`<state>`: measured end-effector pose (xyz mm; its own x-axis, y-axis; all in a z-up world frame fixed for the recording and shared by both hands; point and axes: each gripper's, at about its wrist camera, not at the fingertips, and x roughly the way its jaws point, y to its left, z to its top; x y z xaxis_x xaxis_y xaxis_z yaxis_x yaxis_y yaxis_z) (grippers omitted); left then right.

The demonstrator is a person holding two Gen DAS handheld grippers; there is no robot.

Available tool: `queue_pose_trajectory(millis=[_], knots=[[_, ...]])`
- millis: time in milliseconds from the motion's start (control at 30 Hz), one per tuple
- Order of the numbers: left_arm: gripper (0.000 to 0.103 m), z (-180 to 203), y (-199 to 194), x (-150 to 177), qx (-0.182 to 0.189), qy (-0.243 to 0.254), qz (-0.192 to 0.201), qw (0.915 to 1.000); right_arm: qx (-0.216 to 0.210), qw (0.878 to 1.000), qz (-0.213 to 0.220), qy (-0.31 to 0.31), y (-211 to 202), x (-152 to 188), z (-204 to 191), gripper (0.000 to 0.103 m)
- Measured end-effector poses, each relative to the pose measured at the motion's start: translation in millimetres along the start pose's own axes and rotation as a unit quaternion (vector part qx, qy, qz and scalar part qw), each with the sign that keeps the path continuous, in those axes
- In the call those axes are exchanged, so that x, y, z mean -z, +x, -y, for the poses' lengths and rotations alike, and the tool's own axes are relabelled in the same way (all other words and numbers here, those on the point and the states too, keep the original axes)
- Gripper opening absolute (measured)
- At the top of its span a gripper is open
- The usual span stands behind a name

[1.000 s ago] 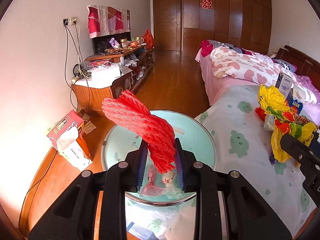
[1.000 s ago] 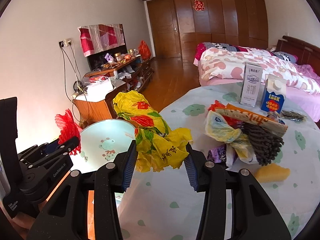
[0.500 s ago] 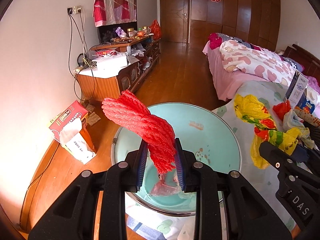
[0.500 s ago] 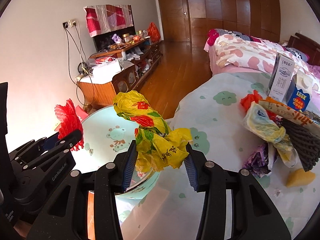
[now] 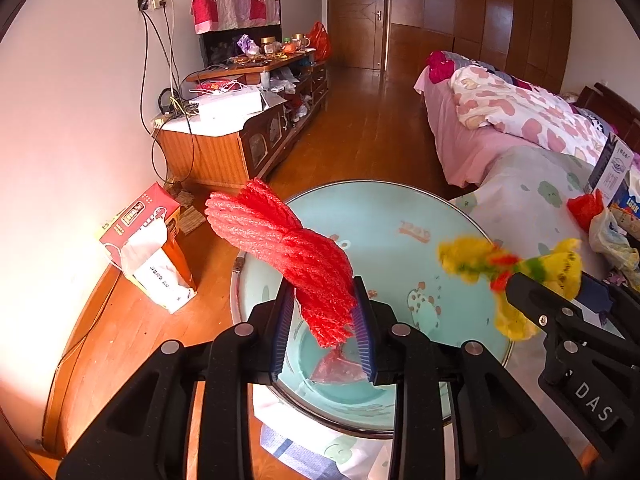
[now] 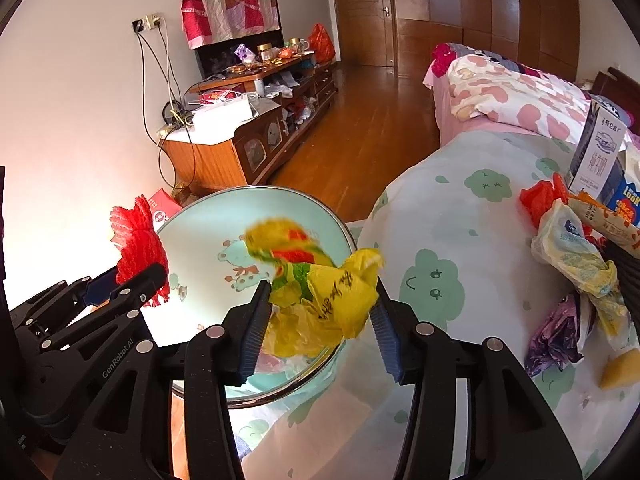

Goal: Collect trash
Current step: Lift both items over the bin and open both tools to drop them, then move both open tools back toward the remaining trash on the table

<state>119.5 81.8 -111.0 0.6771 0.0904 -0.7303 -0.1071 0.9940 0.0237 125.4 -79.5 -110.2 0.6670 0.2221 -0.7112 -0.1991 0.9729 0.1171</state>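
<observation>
The left gripper (image 5: 323, 322) is being held over the basin (image 5: 400, 216), its jaws pinching the red foam net (image 5: 288, 248), though they have just been eased apart slightly. The net is slanting up and away to the left of the jaws, with red wrapping already lying in the basin below them. To the right, the right gripper (image 6: 320, 316) has just been opening: its jaws are now spread, and the yellow bag (image 6: 332, 296), blurred in both views, is judged to be dropping between them toward the basin. Beyond and to the right of that gripper, more trash (image 6: 576, 248) is left lying on the table cover (image 6: 440, 200), beside two cartons (image 6: 600, 152).

The step in hand is judged to be the drop into the basin. Next, full release of the net is called for, then a return to the remaining pile.

Compared with a second ago, the basin is being seen larger and more directly beneath both grippers, and the bag, then firmly clamped, is no longer being pressed.
</observation>
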Motion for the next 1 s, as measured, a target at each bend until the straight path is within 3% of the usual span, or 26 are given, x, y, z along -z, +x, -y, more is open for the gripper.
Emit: queue_pose_trajectory(millis=[267, 433, 1000], knots=[[0.059, -5, -4, -1, -0.028, -0.007, 0.006, 0.9996, 0.003, 1.000, 0.014, 0.005, -9, -3, 3, 0.064], [0.065, -6, -9, -2, -0.032, -0.013, 0.012, 0.9993, 0.017, 0.999, 0.040, -0.001, -25, -4, 5, 0.072], [0.073, 12, -38, -2, -0.014, -0.002, 0.043, 0.9990, 0.066, 0.991, 0.113, 0.005, -79, 1, 24, 0.080]])
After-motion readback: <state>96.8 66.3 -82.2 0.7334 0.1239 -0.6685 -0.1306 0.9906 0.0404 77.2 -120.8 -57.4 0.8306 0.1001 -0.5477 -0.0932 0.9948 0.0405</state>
